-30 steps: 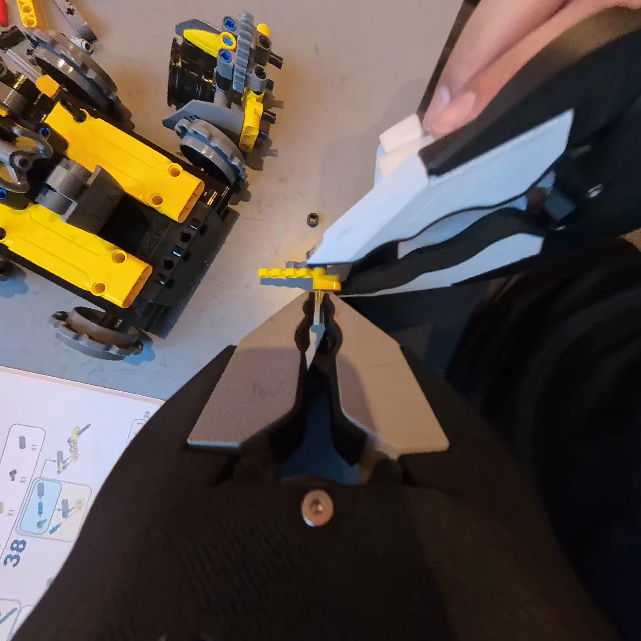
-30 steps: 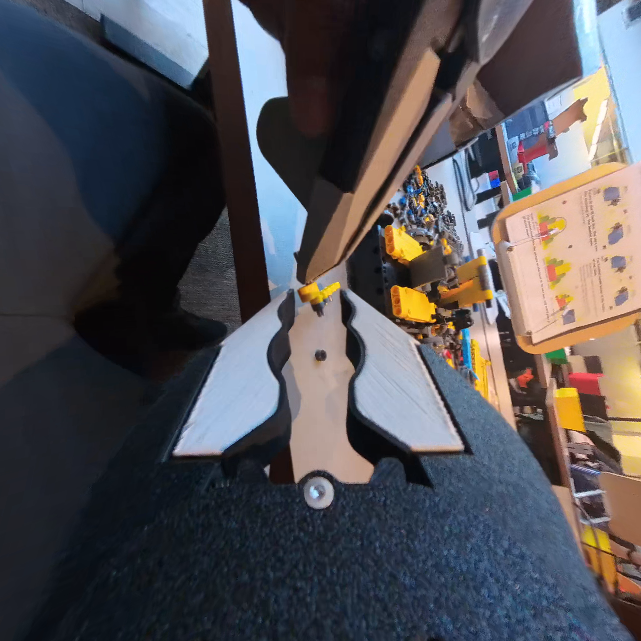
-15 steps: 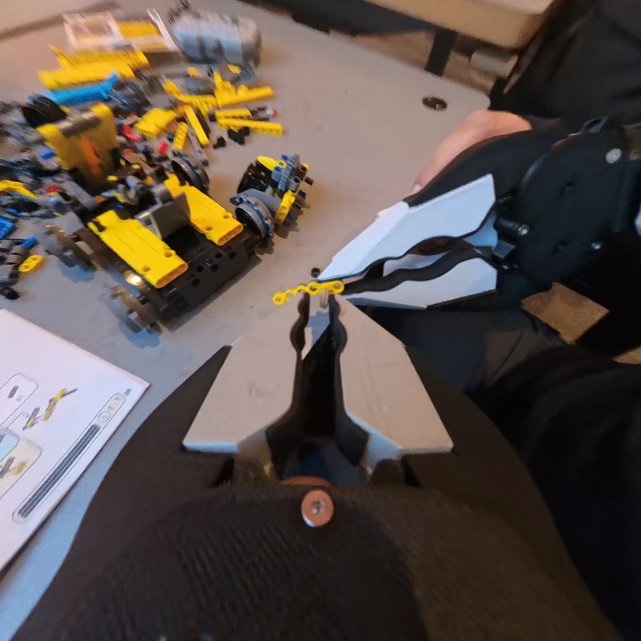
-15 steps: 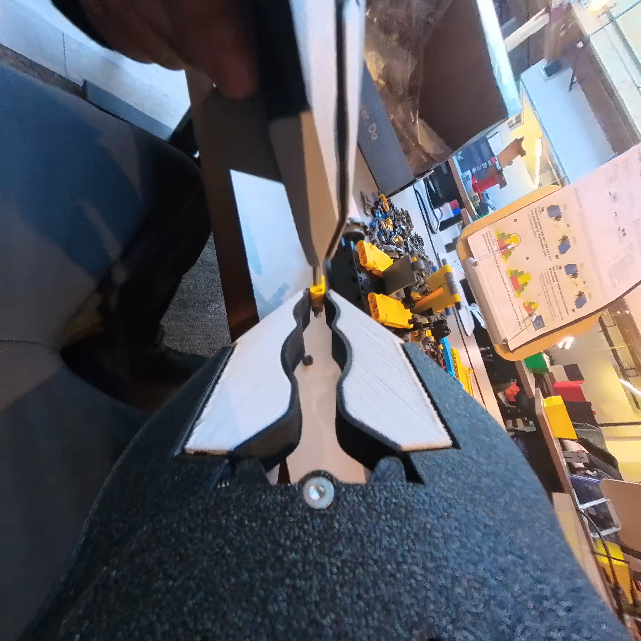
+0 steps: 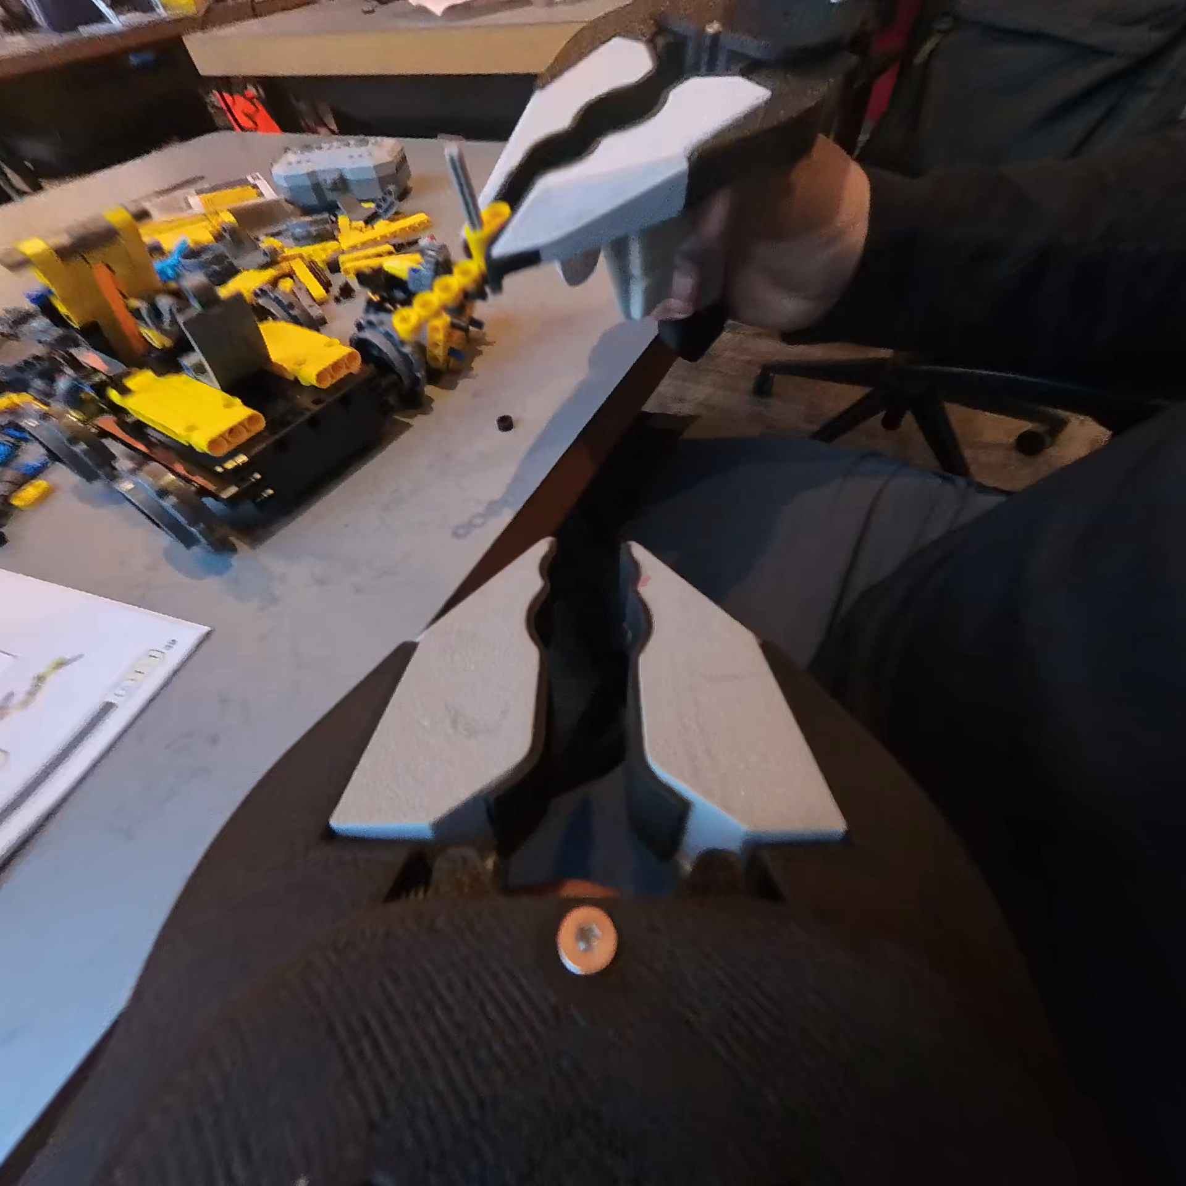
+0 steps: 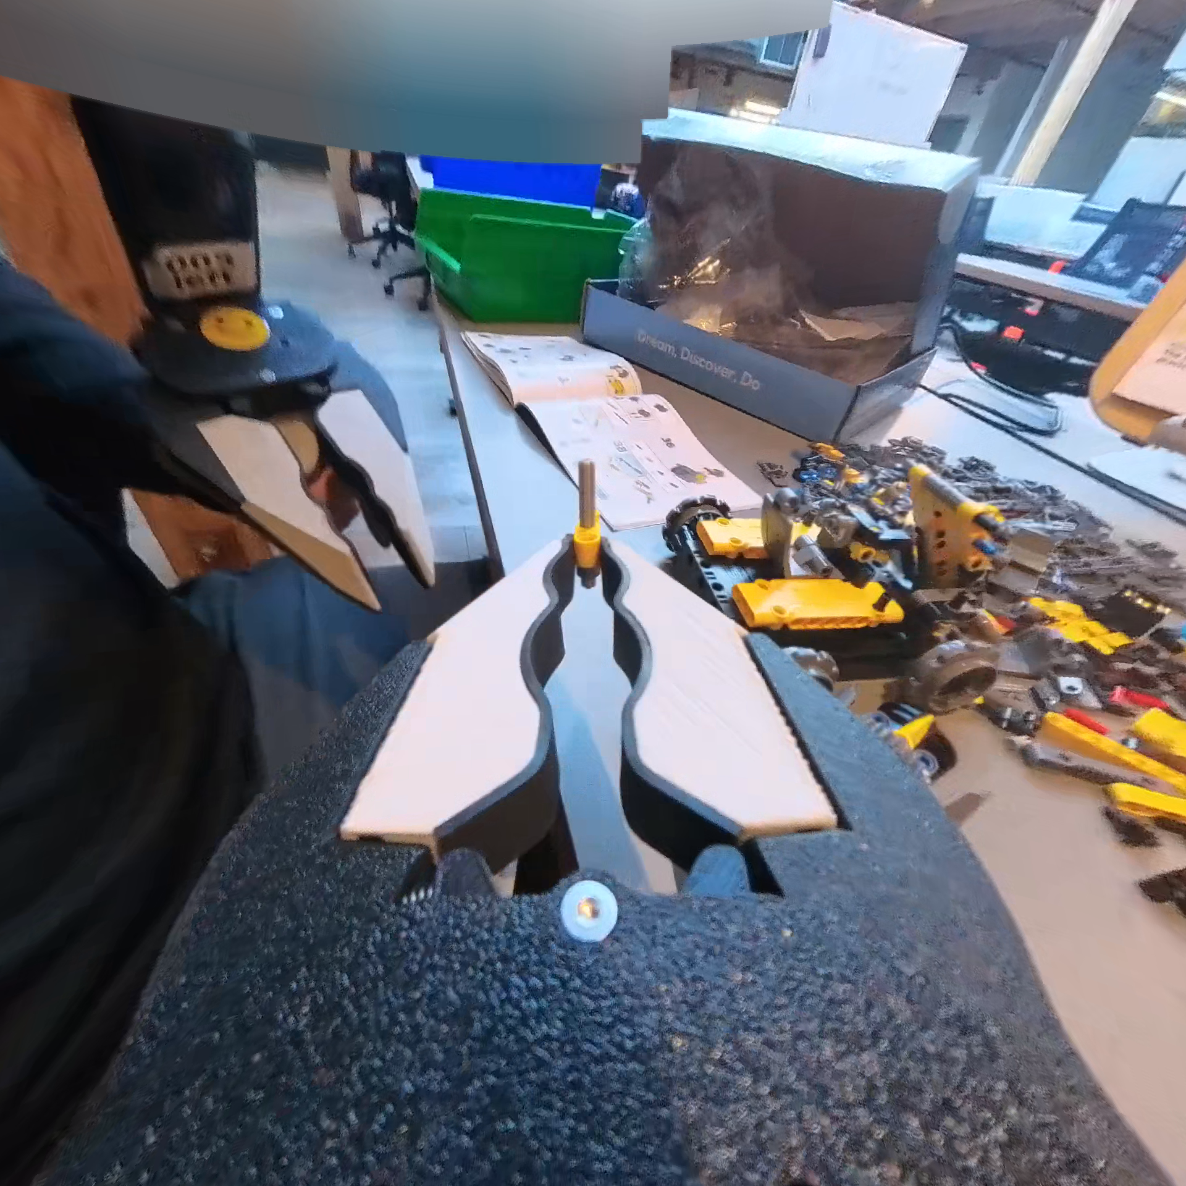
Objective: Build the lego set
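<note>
My right gripper (image 6: pixel 586 549) is shut on the end of a yellow holed beam (image 6: pixel 587 538) with a grey axle (image 6: pixel 585 491) standing up out of it. In the left wrist view this gripper (image 5: pixel 491 231) is raised above the grey table (image 5: pixel 359 577), with the beam (image 5: pixel 443 295) hanging down to the left and the axle (image 5: pixel 463 192) pointing up. My left gripper (image 5: pixel 588 550) is open and empty, over the table's edge and below the right one. It also shows in the right wrist view (image 6: pixel 401 593), apart from the beam.
A yellow and black model vehicle (image 5: pixel 244 411) stands on the table among several loose parts (image 6: pixel 1027 577). A small black bush (image 5: pixel 506 422) lies near the edge. There are an open instruction booklet (image 6: pixel 616 436), a dark box (image 6: pixel 802 289), a green bin (image 6: pixel 513 257) and a chair base (image 5: pixel 918 398). Some 9 centimeters of space lies between my two pairs of fingers.
My left gripper has let go of the grey axle, opened and drawn back. My right gripper has risen away with the beam, the axle now seated in it.
</note>
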The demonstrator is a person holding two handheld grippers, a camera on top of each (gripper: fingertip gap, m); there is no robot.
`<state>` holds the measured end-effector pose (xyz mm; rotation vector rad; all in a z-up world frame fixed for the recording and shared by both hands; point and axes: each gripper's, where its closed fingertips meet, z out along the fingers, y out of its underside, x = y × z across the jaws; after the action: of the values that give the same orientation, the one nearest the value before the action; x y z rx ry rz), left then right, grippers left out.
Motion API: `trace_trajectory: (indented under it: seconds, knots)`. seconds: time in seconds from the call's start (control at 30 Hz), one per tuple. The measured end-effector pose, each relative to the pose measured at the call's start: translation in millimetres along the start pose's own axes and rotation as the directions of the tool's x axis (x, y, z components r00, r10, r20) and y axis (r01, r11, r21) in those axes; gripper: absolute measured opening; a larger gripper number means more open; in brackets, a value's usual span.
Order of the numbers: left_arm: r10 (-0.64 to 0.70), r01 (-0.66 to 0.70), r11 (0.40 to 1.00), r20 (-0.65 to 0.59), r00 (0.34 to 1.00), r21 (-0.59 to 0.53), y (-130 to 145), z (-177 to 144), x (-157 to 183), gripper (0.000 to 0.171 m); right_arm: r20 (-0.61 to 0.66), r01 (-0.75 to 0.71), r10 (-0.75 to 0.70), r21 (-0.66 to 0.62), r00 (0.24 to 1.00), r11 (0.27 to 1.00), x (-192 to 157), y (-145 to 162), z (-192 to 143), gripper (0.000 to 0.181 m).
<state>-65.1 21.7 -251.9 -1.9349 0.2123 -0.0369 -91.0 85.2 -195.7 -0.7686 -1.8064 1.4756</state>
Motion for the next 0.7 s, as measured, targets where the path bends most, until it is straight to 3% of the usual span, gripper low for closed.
trace_trajectory:
  seconds: [0.1, 0.3, 0.7]
  knots:
    - [-0.074, 0.073, 0.997, -0.049, 0.996, -0.024, 7, 5, 3, 0.018, 0.03, -0.066, 0.066, -0.001, 0.997, 0.998, 2, 7, 1, 0.007]
    - [-0.085, 0.084, 0.996, -0.05, 0.995, -0.02, 7, 8, 0, 0.018, 0.091, -0.066, 0.07, -0.048, 0.993, 0.997, -9, 16, 7, 0.007]
    - [-0.02, 0.019, 0.999, -0.02, 1.0, -0.049, 12, 14, 0, 0.017, 0.11, -0.137, 0.138, -0.015, 0.984, 0.99, -7, 12, -1, 0.007]
